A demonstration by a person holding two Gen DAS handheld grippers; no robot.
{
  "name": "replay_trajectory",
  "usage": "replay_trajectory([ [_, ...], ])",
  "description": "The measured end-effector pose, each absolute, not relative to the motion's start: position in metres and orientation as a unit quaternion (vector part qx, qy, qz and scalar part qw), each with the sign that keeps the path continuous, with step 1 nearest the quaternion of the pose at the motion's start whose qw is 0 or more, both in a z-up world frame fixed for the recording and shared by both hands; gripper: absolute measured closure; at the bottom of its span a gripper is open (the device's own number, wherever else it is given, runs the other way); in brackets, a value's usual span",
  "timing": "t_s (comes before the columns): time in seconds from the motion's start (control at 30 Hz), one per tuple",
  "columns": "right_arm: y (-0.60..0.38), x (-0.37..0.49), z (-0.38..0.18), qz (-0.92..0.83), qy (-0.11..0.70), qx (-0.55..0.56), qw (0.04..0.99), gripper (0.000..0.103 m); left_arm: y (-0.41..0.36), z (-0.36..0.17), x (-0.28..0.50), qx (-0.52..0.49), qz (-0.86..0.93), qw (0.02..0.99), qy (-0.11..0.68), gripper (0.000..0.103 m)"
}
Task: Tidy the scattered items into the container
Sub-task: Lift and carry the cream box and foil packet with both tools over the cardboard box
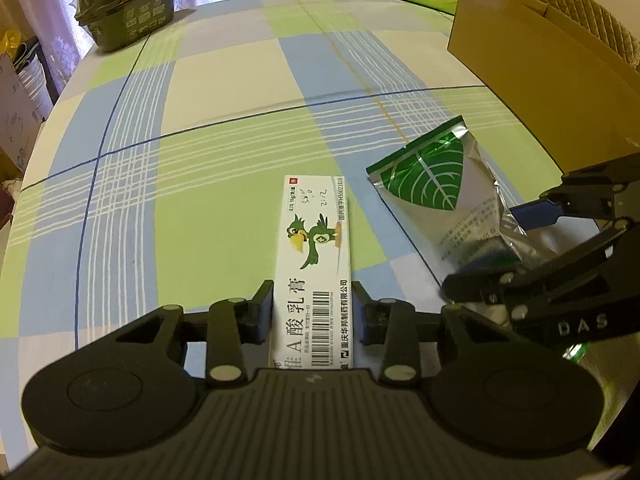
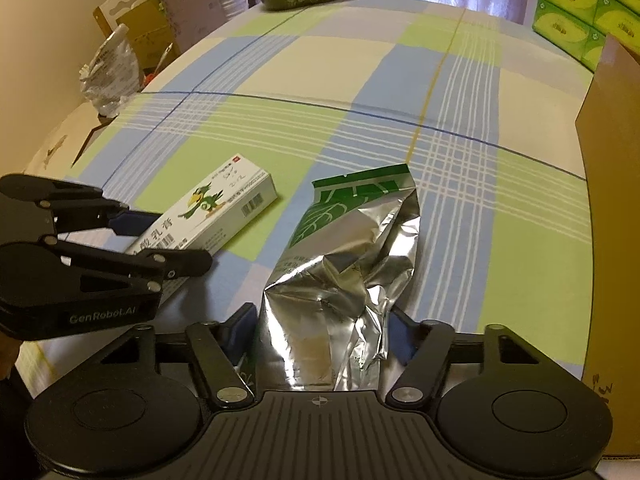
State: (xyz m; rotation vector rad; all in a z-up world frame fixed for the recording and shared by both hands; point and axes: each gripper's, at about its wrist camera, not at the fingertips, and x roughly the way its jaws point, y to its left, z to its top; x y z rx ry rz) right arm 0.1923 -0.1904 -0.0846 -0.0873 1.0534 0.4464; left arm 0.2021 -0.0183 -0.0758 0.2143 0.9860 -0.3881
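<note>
Left gripper clamped on the near end of a long white cardboard ointment box with a green cartoon bird — box lying flat on the green, blue and cream checked tablecloth. Just right of it, right gripper pinching the crumpled near end of a silver foil pouch with a green leaf print. Farther right, a brown cardboard box — apart from both items. Far left, a dark plastic food tub.
</note>
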Motion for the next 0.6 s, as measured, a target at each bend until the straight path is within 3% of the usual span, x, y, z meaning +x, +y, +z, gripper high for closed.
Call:
replay_trajectory([
  [0.23,-0.1914,0.1933,-0.0851,0.212,0.494,-0.043,0.842,0.038,-0.0186,-0.0752,0.2022,0.097,-0.184,0.858,0.47,0.07],
  [0.33,-0.1901,0.1926,-0.0861,0.204,0.49,-0.05,0.846,0.029,-0.0188,-0.0757,0.203,0.097,-0.184,0.859,0.468,0.069],
  [0.6,-0.1852,0.1902,-0.0886,0.206,0.487,-0.073,0.846,0.026,-0.0208,-0.0771,0.2039,0.099,-0.182,0.861,0.464,0.063],
])
